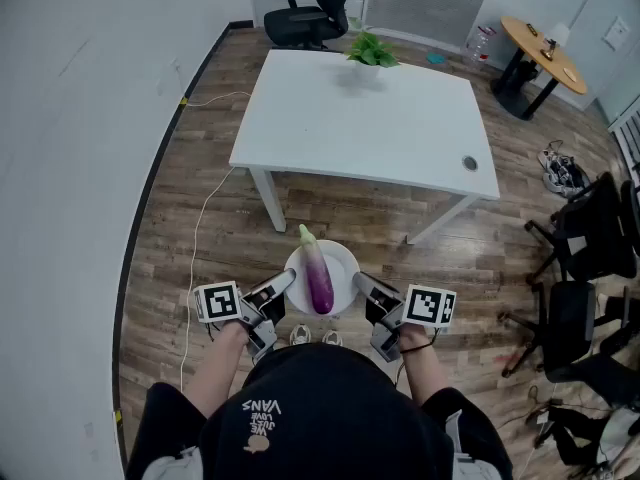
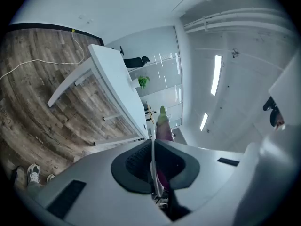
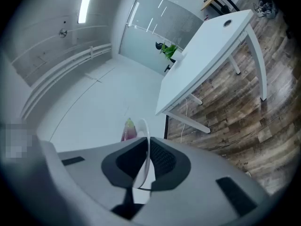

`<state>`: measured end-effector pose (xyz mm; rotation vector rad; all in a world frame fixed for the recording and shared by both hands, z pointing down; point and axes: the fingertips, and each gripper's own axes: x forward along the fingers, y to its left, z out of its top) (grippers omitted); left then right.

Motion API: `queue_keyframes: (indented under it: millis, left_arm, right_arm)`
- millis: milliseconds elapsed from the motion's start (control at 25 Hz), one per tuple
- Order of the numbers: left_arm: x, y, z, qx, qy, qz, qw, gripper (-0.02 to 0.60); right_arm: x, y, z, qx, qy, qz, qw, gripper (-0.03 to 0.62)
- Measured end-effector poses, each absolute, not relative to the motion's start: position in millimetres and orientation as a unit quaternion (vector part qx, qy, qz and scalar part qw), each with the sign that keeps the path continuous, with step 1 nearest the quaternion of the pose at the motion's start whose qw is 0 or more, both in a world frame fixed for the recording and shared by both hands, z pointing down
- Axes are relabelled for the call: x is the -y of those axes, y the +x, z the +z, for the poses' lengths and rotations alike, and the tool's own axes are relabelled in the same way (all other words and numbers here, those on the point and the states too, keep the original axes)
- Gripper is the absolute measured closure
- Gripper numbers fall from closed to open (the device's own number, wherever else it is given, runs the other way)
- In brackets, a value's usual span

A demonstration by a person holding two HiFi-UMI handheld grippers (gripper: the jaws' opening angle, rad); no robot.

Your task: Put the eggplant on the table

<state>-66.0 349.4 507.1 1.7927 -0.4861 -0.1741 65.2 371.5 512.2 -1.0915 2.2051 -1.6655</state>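
Observation:
A purple eggplant (image 1: 318, 276) with a pale green stem lies on a white plate (image 1: 343, 259), held in the air in front of the person. My left gripper (image 1: 287, 280) is shut on the plate's left rim, and my right gripper (image 1: 362, 282) is shut on its right rim. In the left gripper view the plate's rim (image 2: 153, 161) runs edge-on between the pads of the left gripper (image 2: 155, 166), with the eggplant (image 2: 163, 126) behind it. In the right gripper view the plate's rim (image 3: 145, 149) sits in the right gripper (image 3: 144, 166), the eggplant's tip (image 3: 128, 130) just beyond. The white table (image 1: 365, 123) stands ahead.
A potted plant (image 1: 371, 50) stands at the table's far edge, with a round grommet (image 1: 470, 163) near its right corner. A black office chair (image 1: 312, 13) is behind it, a round wooden table (image 1: 543, 52) at the back right, dark chairs (image 1: 590, 238) on the right. A white cable (image 1: 205, 218) crosses the wooden floor.

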Motion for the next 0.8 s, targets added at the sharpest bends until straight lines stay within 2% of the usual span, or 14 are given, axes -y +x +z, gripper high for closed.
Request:
queue_keyframes:
  millis: [800]
  left_arm:
    - [-347.1,-66.4,510.2,0.213,0.772,-0.079,0.593,0.555]
  right_arm:
    - [-370.2,68.9,516.0,-0.736,-0.369,-0.562,0.085,0.562]
